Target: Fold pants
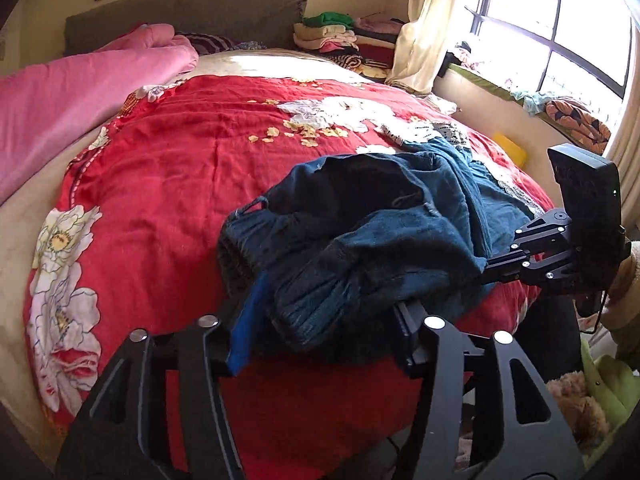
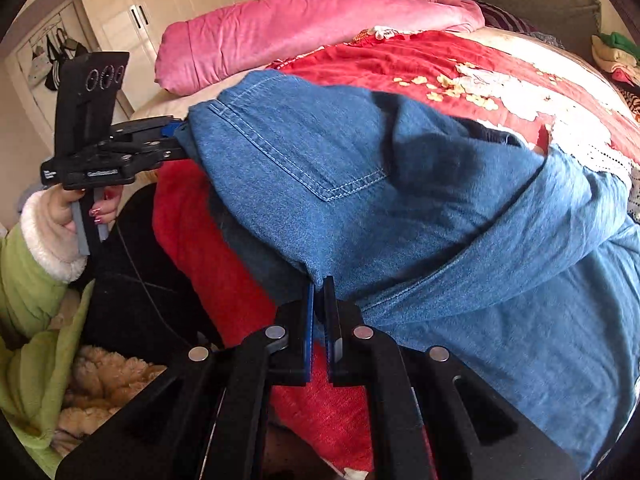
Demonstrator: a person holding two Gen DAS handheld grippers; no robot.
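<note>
Blue denim pants [image 2: 360,184] hang bunched between my two grippers above the red floral bedspread [image 1: 192,184]. In the left wrist view the pants [image 1: 360,240] show their dark fleece lining and ribbed waistband. My left gripper [image 1: 320,336] holds the waistband, its jaws spread around the thick fabric; it also shows in the right wrist view [image 2: 176,140], gripping the pants' far corner. My right gripper [image 2: 318,292] is shut on the waist edge near the back pocket; it shows in the left wrist view [image 1: 486,270], with its tips hidden in the cloth.
A pink quilt [image 1: 80,88] lies along the bed's left side. Folded clothes [image 1: 340,40] are stacked by the headboard. A window [image 1: 560,20] with a curtain is on the right. White wardrobes [image 2: 180,0] stand beyond the bed. My green sleeve [image 2: 32,272] is at lower left.
</note>
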